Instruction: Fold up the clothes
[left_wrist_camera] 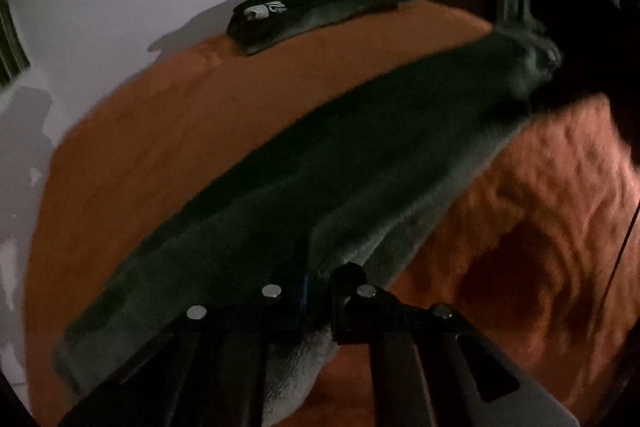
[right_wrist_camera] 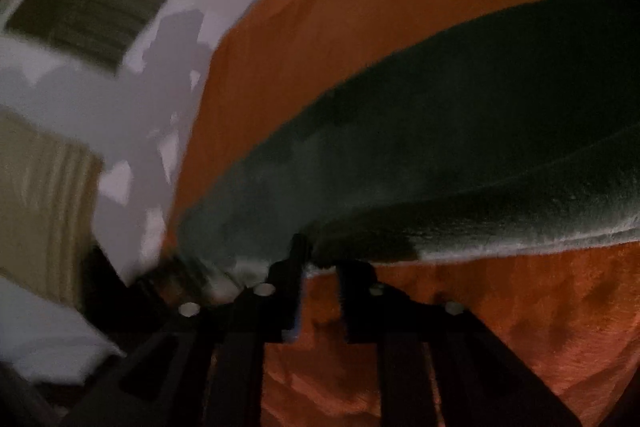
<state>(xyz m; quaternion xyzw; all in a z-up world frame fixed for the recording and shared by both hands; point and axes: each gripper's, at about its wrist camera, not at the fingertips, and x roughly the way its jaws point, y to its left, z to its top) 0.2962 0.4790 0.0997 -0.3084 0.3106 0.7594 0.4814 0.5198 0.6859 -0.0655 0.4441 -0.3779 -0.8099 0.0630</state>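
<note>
Cloth is pinched at both ends. In the left wrist view the left gripper (left_wrist_camera: 320, 291) is seen with its jaws drawn almost fully together on the near corner of a dark green garment (left_wrist_camera: 340, 163), grey fabric bunched just below the fingertips. In the right wrist view the right gripper (right_wrist_camera: 320, 267) is seen with its jaws only narrowly parted, the lower hem of the same garment (right_wrist_camera: 460, 147) caught between them.

From the left jaws the garment is stretched away toward two o'clock, its long axis running from seven to two, and its far end is met by a dark shape at the upper right, too dim to be identified. From the right jaws it is stretched toward three o'clock. The garment is thus held taut between the two hands above an orange bedspread (left_wrist_camera: 160, 131), neither hand being nearer its middle.

A second dark garment (left_wrist_camera: 304, 15) is laid at twelve o'clock on the far edge of the bedspread, well apart. A fold is judged to require one end to be carried along that axis onto the other.
</note>
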